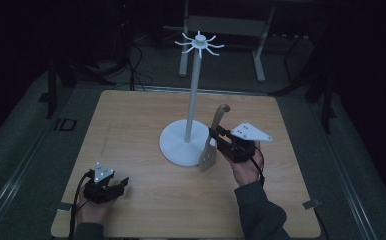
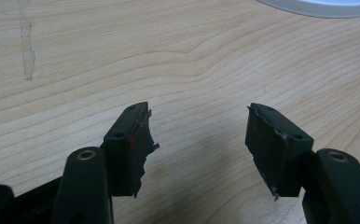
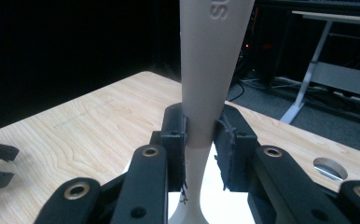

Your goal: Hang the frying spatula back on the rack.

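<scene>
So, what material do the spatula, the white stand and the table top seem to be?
The spatula looks like beige plastic or silicone: matte, smooth, with raised moulded letters on its handle. The stand seems white painted metal or plastic, since its surface is even and slightly glossy; I cannot tell which. The table top shows light wood grain, probably a laminate or veneer.

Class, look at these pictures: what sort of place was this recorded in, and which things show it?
Probably a lab or workshop, not a kitchen: a bare wooden table in a dark room, cables on the floor, and metal desk legs behind.
</scene>
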`<act>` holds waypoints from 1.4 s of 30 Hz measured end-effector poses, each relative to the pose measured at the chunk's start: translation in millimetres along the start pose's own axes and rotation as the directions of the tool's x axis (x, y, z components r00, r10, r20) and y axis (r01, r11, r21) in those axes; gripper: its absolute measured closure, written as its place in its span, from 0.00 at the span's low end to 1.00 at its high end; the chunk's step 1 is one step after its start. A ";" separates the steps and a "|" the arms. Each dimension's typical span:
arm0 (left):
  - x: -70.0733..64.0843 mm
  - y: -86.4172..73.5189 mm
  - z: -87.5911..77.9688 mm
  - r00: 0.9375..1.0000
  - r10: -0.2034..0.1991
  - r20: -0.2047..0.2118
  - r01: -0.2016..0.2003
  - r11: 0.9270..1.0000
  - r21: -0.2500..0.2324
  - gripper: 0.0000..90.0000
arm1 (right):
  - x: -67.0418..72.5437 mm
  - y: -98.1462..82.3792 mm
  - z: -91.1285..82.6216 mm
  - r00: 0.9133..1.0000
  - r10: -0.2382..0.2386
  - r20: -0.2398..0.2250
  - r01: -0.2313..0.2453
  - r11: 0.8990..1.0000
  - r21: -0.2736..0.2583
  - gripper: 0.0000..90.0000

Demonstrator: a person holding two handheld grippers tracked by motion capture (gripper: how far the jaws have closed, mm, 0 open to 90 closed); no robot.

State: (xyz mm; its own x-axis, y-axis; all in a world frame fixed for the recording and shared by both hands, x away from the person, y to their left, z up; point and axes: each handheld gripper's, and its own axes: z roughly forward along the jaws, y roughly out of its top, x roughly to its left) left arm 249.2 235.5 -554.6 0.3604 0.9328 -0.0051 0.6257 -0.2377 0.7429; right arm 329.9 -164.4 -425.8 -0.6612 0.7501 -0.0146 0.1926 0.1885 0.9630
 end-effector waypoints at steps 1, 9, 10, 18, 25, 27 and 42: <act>0.0 0.0 0.0 1.000 0.000 0.000 0.000 1.000 0.000 0.45 | -0.2 1.0 -0.1 1.000 -0.002 0.002 0.002 1.000 0.000 0.82; -0.1 0.0 0.3 1.000 0.000 0.000 0.000 1.000 0.001 0.45 | -2.2 7.6 0.4 1.000 -0.010 0.011 0.010 1.000 -0.008 0.82; -0.2 0.0 0.2 1.000 -0.001 0.000 0.001 1.000 0.000 0.45 | -2.2 8.1 0.4 1.000 -0.010 0.013 0.010 1.000 -0.007 0.82; -0.2 0.0 0.2 1.000 0.000 0.000 0.000 1.000 0.000 0.45 | -5.1 14.1 0.5 1.000 -0.011 0.021 0.011 1.000 -0.015 0.82; -0.3 0.0 0.3 1.000 0.000 0.001 0.000 1.000 0.000 0.45 | -8.7 21.2 0.4 1.000 -0.004 0.024 0.005 1.000 -0.022 0.82; -0.2 0.0 0.2 1.000 0.000 0.001 0.000 1.000 0.000 0.45 | -9.9 22.4 0.9 1.000 -0.001 0.025 0.001 1.000 -0.021 0.82; -0.3 0.1 0.4 1.000 0.001 0.001 -0.001 1.000 0.003 0.45 | -16.3 31.5 1.7 0.999 0.006 0.035 -0.005 1.000 -0.029 0.82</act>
State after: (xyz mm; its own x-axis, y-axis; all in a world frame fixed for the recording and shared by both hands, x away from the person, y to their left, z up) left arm 249.4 235.0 -554.7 0.3615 0.9324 -0.0049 0.6273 -0.2393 0.7411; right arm 348.0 -169.6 -395.7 -0.6345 0.7728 -0.0178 0.1749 0.1660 0.9705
